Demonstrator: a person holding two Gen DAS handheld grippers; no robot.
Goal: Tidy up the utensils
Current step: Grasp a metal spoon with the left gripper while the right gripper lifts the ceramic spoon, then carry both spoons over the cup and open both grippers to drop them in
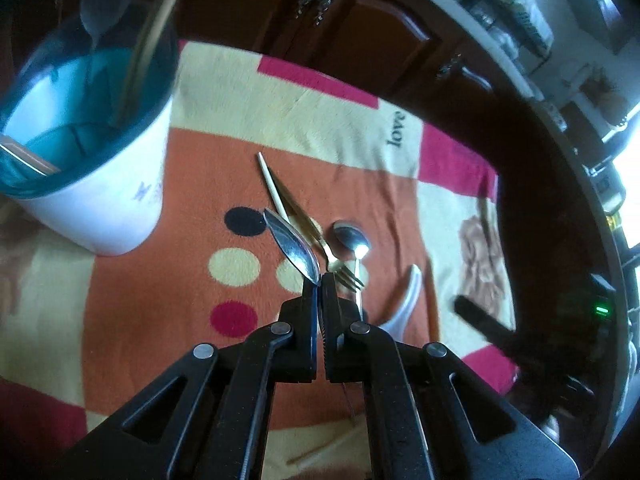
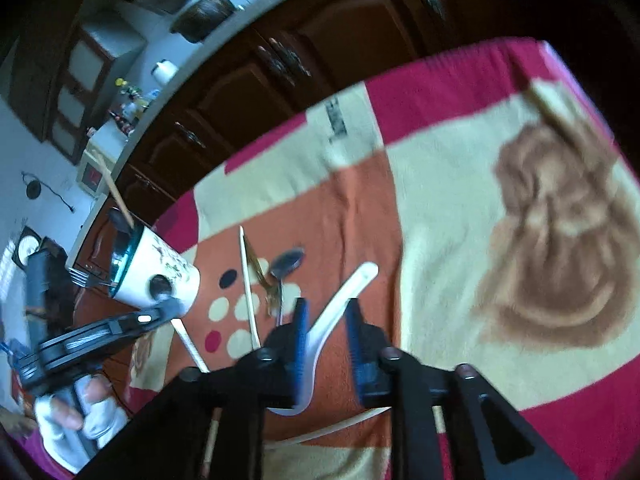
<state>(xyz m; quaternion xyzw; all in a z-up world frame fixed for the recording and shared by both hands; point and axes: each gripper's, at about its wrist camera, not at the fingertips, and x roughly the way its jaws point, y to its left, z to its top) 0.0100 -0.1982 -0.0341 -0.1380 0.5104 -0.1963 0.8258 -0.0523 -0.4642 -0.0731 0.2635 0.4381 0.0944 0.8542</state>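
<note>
My left gripper (image 1: 320, 280) is shut on a silver spoon (image 1: 294, 245), held above the patterned cloth with its bowl pointing toward the white utensil holder with a teal rim (image 1: 100, 184). On the cloth lie a gold fork (image 1: 332, 258), a second silver spoon (image 1: 354, 242), a cream chopstick (image 1: 272, 182) and a white plastic spoon (image 1: 404, 300). My right gripper (image 2: 325, 304) is open, its jaws on either side of the white plastic spoon (image 2: 340, 300). The holder (image 2: 156, 272) shows at left with utensils in it; the left gripper (image 2: 120, 326) is beside it.
The patterned cloth (image 1: 200, 120) covers the table. Dark wooden cabinets (image 1: 340, 12) stand behind the far edge. More chopsticks (image 2: 188, 340) lie near the front. A kitchen counter with jars (image 2: 132, 100) runs behind.
</note>
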